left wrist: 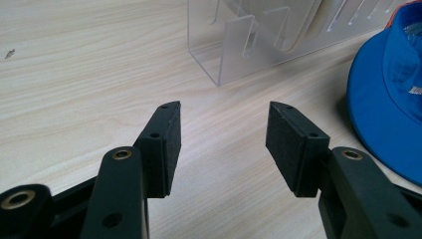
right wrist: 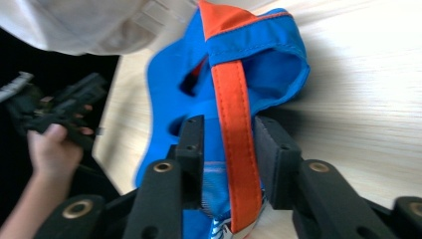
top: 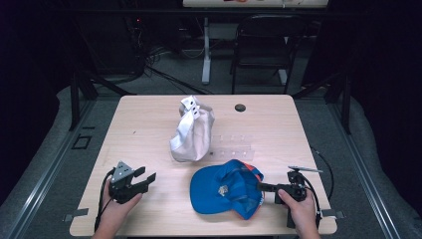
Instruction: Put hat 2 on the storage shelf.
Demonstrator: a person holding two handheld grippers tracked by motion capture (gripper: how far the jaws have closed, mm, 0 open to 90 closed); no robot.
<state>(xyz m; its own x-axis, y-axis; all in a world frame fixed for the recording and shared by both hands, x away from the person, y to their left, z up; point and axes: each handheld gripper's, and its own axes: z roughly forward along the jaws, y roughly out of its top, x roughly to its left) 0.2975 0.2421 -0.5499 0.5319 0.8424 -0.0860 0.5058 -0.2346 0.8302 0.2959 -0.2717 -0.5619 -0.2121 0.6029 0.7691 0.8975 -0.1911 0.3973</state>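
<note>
A blue cap [top: 226, 191] with orange trim lies upside down on the wooden table [top: 149, 124], near the front edge. My right gripper [top: 260, 186] comes in from the cap's right. In the right gripper view its jaws [right wrist: 230, 122] stand on either side of the cap's orange band [right wrist: 234, 99] and press the fabric. My left gripper [top: 148, 175] rests at the front left, open, with nothing between its pads [left wrist: 225, 105]. The blue cap's brim [left wrist: 393, 99] lies to its right. The left hand and its gripper [right wrist: 64, 104] show far off in the right gripper view.
A white cap [top: 191, 132] hangs on a clear acrylic stand [top: 234, 147] at the middle of the table; the stand [left wrist: 234, 50] is ahead of the left jaws. A small black disc [top: 240, 107] sits near the far edge. A chair [top: 263, 45] stands beyond the table.
</note>
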